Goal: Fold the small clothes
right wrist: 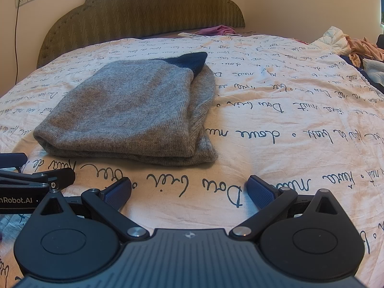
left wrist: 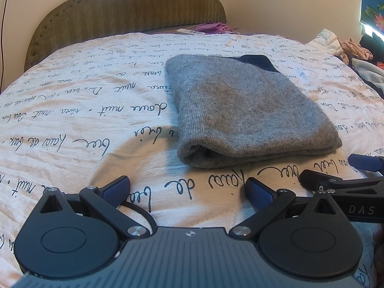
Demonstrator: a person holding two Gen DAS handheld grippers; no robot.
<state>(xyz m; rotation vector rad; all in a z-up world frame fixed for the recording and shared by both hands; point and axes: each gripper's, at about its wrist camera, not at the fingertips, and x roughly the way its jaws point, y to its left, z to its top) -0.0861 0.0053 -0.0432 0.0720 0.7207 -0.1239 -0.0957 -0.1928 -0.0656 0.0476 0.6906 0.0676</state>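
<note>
Bed (left wrist: pixel 72 110): I see its script-printed cover filling both views, giving a flat folding surface.
Grey knit garment (left wrist: pixel 242 110): folded, centre-right in the left view, centre-left in the right; long axis runs away toward the headboard, navy end farthest.
Left claw (left wrist: pixel 188 193): released, empty, just short of the fold.
Right claw (right wrist: pixel 188 192): likewise spread, empty.

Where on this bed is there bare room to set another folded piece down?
Bare quilt lies left of the folded grey garment, and right of it up to the clothes pile. That pile crowds the far right edge.
</note>
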